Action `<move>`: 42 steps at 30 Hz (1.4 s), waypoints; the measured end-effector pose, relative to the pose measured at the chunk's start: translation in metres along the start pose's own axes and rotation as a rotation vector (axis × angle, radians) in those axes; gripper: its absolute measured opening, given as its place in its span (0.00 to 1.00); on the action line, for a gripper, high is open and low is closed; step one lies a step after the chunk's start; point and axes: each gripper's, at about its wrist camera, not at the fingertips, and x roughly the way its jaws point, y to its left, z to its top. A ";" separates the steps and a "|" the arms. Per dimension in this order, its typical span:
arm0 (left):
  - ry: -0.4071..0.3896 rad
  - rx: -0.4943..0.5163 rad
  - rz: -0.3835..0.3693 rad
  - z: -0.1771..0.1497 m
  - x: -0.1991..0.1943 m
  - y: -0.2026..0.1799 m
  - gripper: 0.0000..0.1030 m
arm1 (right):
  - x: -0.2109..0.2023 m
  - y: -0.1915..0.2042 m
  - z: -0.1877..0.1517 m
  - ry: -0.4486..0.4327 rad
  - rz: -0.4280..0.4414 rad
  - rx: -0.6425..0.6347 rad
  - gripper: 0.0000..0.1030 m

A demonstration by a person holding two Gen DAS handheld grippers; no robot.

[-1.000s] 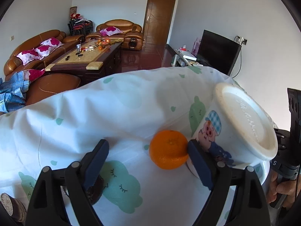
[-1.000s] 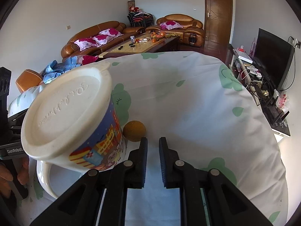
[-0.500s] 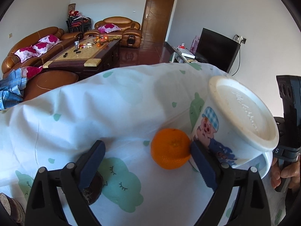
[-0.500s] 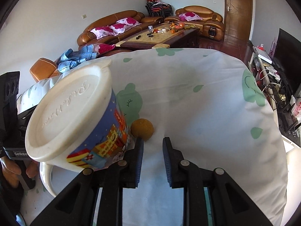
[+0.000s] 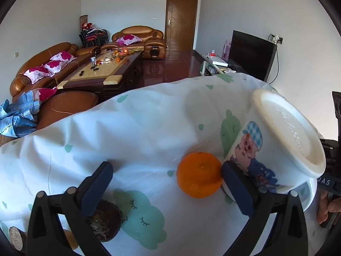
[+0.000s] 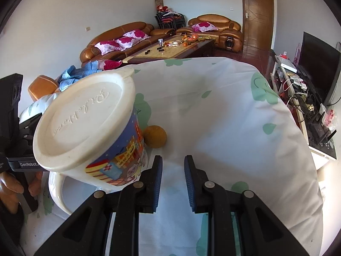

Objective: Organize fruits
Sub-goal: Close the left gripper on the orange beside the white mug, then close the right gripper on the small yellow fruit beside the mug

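Looking along my left gripper [image 5: 166, 188], I have its jaws spread wide over the white tablecloth [image 5: 132, 132] printed with green clouds. Under the left finger [image 5: 96, 189] sits a dark, husky brown fruit [image 5: 105, 224] (I cannot tell what kind). Further right lies the orange [image 5: 199, 175], resting on the cloth inside the jaw span, its right side touching the right finger's blue pad [image 5: 236, 189]; the left finger stands well apart from it, so nothing is clamped. Just beside the orange on the right is a cartoon-pig mug [image 5: 275, 149], tipped over with its white base turned toward the camera.

From my right gripper [image 6: 172, 178] the same mug [image 6: 89, 125] fills the left side, handle low against the cloth [image 6: 223, 117], with the orange [image 6: 155, 136] tucked against it on the right and slightly ahead of the fingertips. These jaws stand narrowly apart, holding nothing, the left finger [image 6: 156, 179] close to the mug's wall.
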 end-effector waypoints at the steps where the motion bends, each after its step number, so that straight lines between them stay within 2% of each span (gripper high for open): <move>1: 0.000 0.002 -0.002 -0.001 0.000 0.000 1.00 | -0.001 0.000 -0.003 -0.009 0.004 0.010 0.22; 3: -0.004 0.016 -0.027 -0.002 -0.002 -0.001 0.92 | 0.001 0.002 -0.005 -0.021 -0.008 0.007 0.22; 5: 0.016 0.030 -0.144 -0.005 -0.005 -0.005 0.52 | 0.003 0.007 -0.004 -0.025 -0.032 -0.006 0.22; 6: 0.025 0.034 -0.162 -0.007 -0.005 -0.008 0.49 | 0.003 0.010 -0.004 -0.024 -0.036 -0.017 0.22; 9: 0.003 0.082 -0.111 -0.007 -0.009 -0.017 0.49 | 0.003 0.014 -0.004 -0.020 -0.038 -0.027 0.22; 12: 0.003 0.101 -0.109 -0.008 -0.011 -0.017 0.48 | -0.001 0.012 -0.008 -0.024 -0.017 0.001 0.22; 15: -0.011 0.183 -0.102 -0.010 -0.016 -0.022 0.47 | -0.005 0.013 -0.011 -0.040 -0.012 0.021 0.22; 17: -0.014 0.212 -0.094 -0.009 -0.013 -0.020 0.56 | -0.010 0.012 -0.013 -0.059 -0.016 0.025 0.22; 19: 0.018 0.158 -0.131 -0.004 -0.006 -0.010 0.66 | -0.012 0.012 -0.013 -0.073 -0.015 0.035 0.22; 21: 0.055 0.083 -0.175 -0.002 0.001 -0.003 0.69 | -0.013 0.010 -0.013 -0.076 -0.004 0.047 0.22; 24: 0.068 0.133 -0.139 -0.003 0.003 -0.017 0.72 | -0.010 0.007 -0.015 -0.066 0.015 0.056 0.22; 25: 0.071 0.152 -0.129 -0.003 0.004 -0.022 0.72 | -0.009 0.008 -0.014 -0.061 0.016 0.056 0.22; 28: 0.119 0.202 -0.114 -0.006 0.013 -0.032 0.48 | -0.008 0.010 -0.013 -0.060 0.014 0.052 0.22; 31: 0.110 0.218 -0.102 -0.007 0.011 -0.034 0.47 | -0.008 0.011 -0.014 -0.060 0.012 0.052 0.22; 39: 0.039 0.120 -0.140 -0.005 -0.005 -0.016 0.46 | -0.008 0.009 -0.014 -0.063 0.023 0.059 0.22; 42: 0.010 0.122 -0.164 -0.013 -0.021 -0.017 0.46 | -0.007 0.005 -0.013 -0.062 0.036 0.068 0.22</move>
